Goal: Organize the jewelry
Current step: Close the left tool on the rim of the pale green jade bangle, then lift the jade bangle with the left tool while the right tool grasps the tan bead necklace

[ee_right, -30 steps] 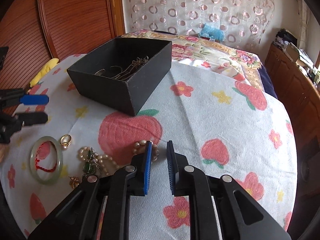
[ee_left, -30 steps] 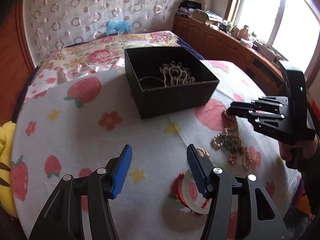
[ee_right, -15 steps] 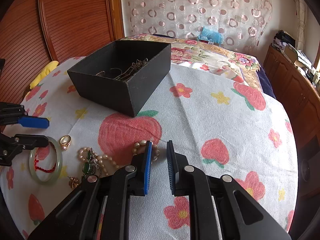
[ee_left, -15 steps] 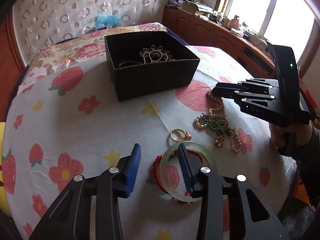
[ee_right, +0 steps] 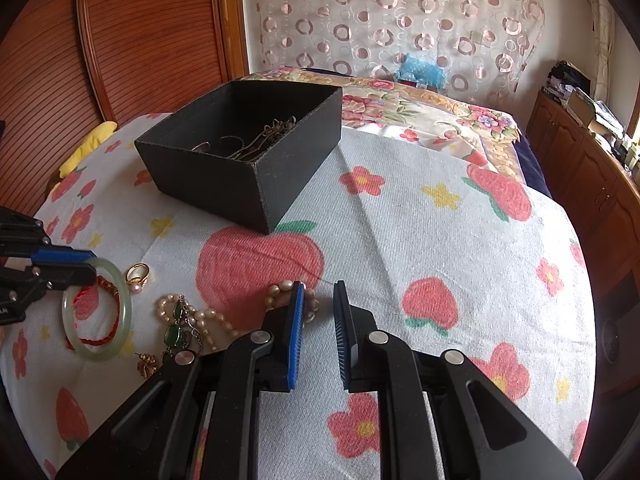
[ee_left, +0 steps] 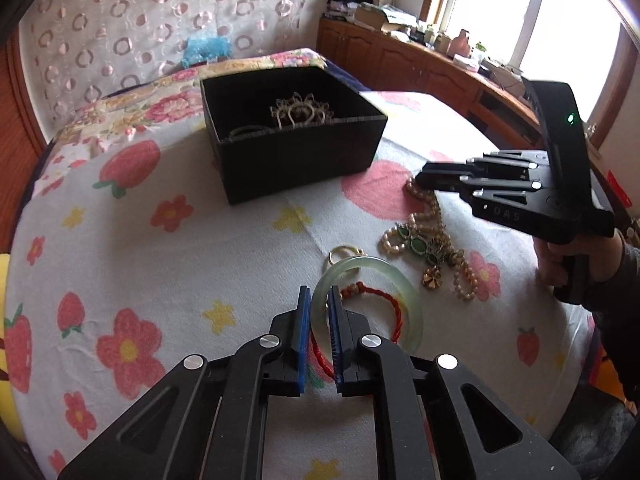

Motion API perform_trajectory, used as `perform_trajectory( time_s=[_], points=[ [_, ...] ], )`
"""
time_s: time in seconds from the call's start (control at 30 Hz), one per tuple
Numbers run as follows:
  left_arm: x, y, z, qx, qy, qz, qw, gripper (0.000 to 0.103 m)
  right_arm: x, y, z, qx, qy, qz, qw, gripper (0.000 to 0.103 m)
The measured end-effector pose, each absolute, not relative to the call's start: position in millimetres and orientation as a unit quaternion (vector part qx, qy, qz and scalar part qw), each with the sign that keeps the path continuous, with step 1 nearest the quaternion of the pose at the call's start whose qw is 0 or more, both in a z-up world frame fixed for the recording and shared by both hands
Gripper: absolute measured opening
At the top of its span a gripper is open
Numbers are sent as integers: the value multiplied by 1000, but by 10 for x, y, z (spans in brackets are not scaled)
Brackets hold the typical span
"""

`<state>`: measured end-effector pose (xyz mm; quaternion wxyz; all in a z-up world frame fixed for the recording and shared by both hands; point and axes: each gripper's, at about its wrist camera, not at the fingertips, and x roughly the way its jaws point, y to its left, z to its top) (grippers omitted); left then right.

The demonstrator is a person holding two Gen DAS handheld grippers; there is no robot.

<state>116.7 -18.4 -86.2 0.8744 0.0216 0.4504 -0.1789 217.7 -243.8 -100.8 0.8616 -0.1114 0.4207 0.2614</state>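
Jewelry is spread over a fruit-and-flower tablecloth [ee_right: 400, 240], with a black box [ee_left: 292, 148] set toward the far side; a metal filigree piece [ee_left: 300, 110] is seen lying inside it. The near rim of a pale green jade bangle [ee_left: 368, 304] is pinched between the blue pads of the left gripper [ee_left: 319, 312], whose jaws are closed onto it. A red cord bracelet [ee_left: 384, 304] is seen lying inside the bangle's ring, and a gold ring [ee_left: 344, 254] is placed just beyond it, toward the box. To the right of the bangle, a pearl necklace with green stones [ee_left: 428, 240] is left in a loose heap on the cloth. The right gripper [ee_right: 318, 304] is held above the far end of that necklace, near a large printed strawberry; its jaws are parted by a narrow gap and nothing is held between them. In the left wrist view, that gripper's handle is seen grasped by the person's right hand [ee_left: 576, 256].
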Motion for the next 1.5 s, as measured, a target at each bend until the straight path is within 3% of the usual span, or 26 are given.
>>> perform_trajectory(
  time_s=[0.23,0.33,0.57,1.03,1.5],
  points=[
    [1135,-64,-681,1,421,-165,892,8,2188,-2452,-1008,-107,422,261,862,16],
    [1162,-8,-617,-12,408,-155,899,8,2211,-2470,-1008,-101,425,256,863,7],
    [1213,122,-505,-24,385,-138,912,8,2214,-2477,-895,-88,428,264,860,6],
    [1300,226,-316,-33,351,-132,926,8,2086,-2476,189,-87,328,287,896,6],
    [1425,50,-153,-21,328,-143,934,8,2176,-2464,737,-96,273,288,913,6]
  ],
)
